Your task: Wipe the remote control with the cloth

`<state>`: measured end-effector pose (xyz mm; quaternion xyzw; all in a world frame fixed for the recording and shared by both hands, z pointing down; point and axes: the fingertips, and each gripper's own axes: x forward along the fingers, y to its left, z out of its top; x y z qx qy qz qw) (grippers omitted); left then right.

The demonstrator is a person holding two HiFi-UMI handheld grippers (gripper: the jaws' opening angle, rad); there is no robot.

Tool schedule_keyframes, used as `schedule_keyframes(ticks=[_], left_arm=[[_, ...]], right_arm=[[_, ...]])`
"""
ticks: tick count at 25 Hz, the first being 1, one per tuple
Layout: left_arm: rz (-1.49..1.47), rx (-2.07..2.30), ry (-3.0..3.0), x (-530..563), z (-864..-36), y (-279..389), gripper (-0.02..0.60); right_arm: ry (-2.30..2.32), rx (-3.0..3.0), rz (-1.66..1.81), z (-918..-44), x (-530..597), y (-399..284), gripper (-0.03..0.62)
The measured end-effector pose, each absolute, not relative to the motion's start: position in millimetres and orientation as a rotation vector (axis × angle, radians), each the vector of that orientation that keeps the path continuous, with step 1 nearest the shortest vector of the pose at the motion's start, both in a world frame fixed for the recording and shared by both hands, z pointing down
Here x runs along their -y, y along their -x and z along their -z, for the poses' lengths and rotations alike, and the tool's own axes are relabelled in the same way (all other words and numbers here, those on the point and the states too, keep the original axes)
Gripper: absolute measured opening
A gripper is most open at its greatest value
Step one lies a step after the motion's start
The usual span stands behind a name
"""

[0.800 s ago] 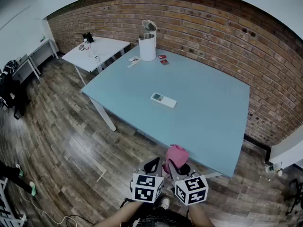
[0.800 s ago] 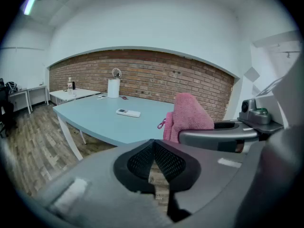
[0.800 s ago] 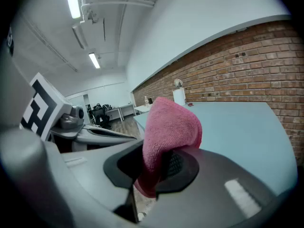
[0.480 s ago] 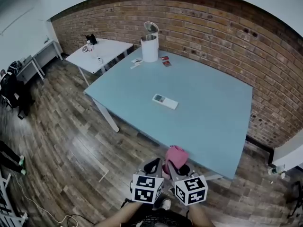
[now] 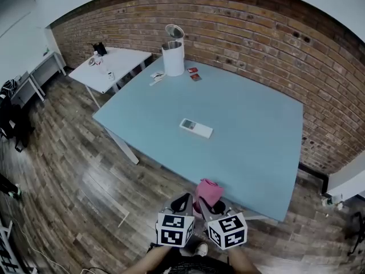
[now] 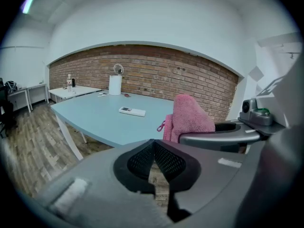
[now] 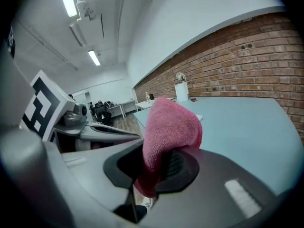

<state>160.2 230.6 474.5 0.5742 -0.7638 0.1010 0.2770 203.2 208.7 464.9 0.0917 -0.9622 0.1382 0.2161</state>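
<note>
The remote control (image 5: 196, 128) lies on the bench (image 5: 256, 136) at twelve o'clock, kettle (image 5: 173, 57) behind it toward eleven, cloth (image 5: 209, 190) in my right claw (image 5: 210, 205).

Count's in: grippers two, left gripper (image 5: 183, 201) and right gripper (image 5: 207, 206) | pink cloth (image 5: 209, 190) just one | remote control (image 5: 195, 128) one | tables three: blue table (image 5: 251, 124), white table (image 5: 122, 61), pale desk (image 5: 37, 72) | kettle (image 5: 173, 57) one | small red items (image 5: 195, 77) two

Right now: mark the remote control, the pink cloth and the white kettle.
remote control (image 5: 196, 128): head view, middle of its top face.
pink cloth (image 7: 171, 125): right gripper view, middle of the rounded upper fold.
white kettle (image 5: 173, 60): head view, middle of its body, below the open lid.
</note>
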Motion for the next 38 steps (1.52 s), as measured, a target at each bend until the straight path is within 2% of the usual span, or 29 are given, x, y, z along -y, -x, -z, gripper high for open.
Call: schedule_keyframes(ticks=[17,30,38], left_arm=[[-0.248,1.948,-1.644,-187,-478,-34,0.000],[-0.315,1.851,-1.793,-174,-478,32,0.000],[-0.322,1.761,-1.894,-150,-482,50,0.000]], right_arm=[[-0.359,2.588,-0.377,-470,-177,-79,0.066],[-0.483,2.549,-0.410,-464,-159,-7,0.066],[-0.543,2.561,-0.510,-467,-140,12,0.063]])
